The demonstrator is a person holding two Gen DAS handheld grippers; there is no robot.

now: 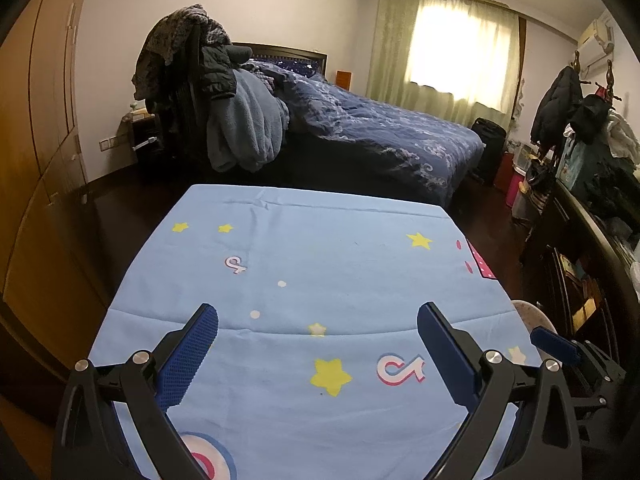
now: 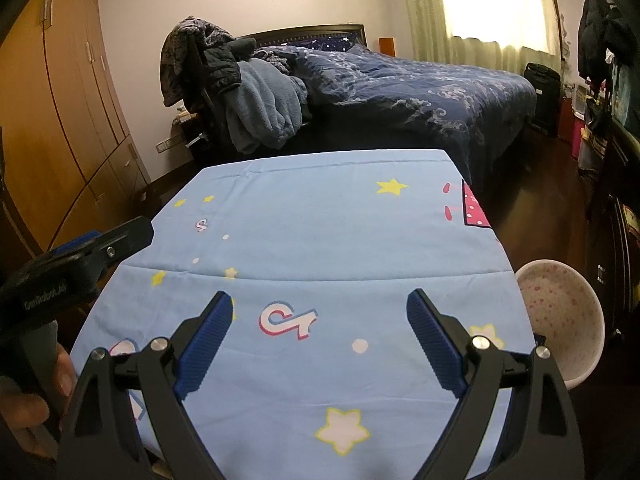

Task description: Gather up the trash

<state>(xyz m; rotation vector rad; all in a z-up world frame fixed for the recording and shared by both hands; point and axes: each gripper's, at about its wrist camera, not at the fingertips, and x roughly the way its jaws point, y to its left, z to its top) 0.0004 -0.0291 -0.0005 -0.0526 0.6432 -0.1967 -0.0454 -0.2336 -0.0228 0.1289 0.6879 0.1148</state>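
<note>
While we held the left gripper (image 1: 318, 322) and right gripper (image 2: 320, 310) spread and empty over the light-blue star-printed cloth (image 1: 320, 264), a white pink-speckled plastic bin (image 2: 560, 320) stood just beside its right edge.

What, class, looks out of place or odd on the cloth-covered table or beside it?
Nothing stands out. The blue cloth lies flat with only fold creases, bare of any trash. The speckled bin stands upright beside the table's right edge. Both grippers, left gripper and right gripper, hover open and empty.

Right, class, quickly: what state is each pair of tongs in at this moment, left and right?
Left tongs: open, holding nothing, above the blue star-print cloth.
Right tongs: open, holding nothing, above the same cloth.
</note>
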